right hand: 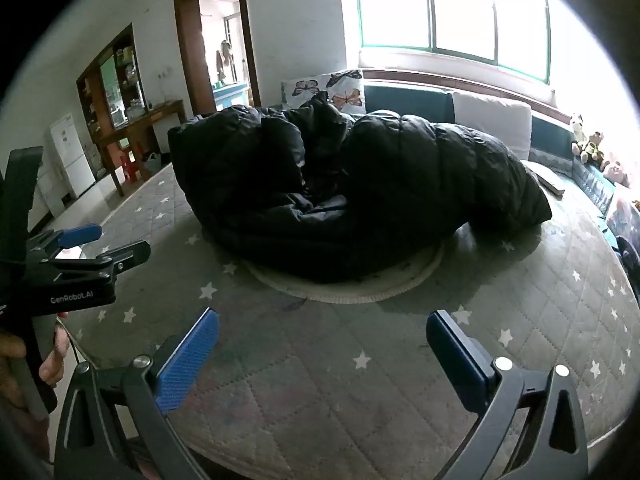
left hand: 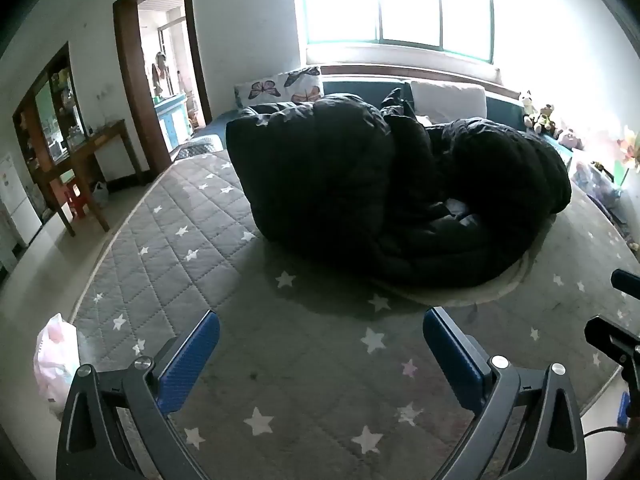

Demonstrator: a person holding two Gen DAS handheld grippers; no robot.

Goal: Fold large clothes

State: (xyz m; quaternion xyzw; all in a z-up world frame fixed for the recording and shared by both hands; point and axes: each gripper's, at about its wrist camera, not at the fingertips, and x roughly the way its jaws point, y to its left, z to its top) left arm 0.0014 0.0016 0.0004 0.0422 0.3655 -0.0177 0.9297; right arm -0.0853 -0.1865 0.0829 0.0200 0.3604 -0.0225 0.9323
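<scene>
In the left wrist view, the left tongs (left hand: 321,334) stand wide open, with nothing between the two blue pads (left hand: 188,360), and they hang above the near part of a bed (left hand: 168,216) covered with a grey quilted cover with white stars. The large black puffy coat (left hand: 360,192) lies bunched in the middle of the bed, far from the tongs and not touched by them; its near edge rests on a pale round mat (left hand: 460,298). Behind the coat, at the far side, there is a butterfly pillow (left hand: 280,84) and a white cushion (left hand: 448,98) under a bright window (left hand: 396,0). On the left there is a doorway (left hand: 164,60), a wooden desk (left hand: 96,148) and a small red stool (left hand: 74,198). A pink-white plastic bag (left hand: 56,356) is at the near left, beside the bed. At the right edge a part of the right tongs (left hand: 612,340) is visible. In the right wrist view, the right tongs (right hand: 322,334) are also wide open and empty, above the near edge of the bed (right hand: 540,320). The black puffy coat (right hand: 352,184) is in the middle of the bed, well apart from the pads, partly on the round mat (right hand: 360,292). Some soft toys (right hand: 588,140) sit at the far right near the window (right hand: 452,8). At the left, the left tongs (right hand: 100,246) appear from the side, with their jaws apart, and the person's hand (right hand: 52,360) holds the handle below them.
</scene>
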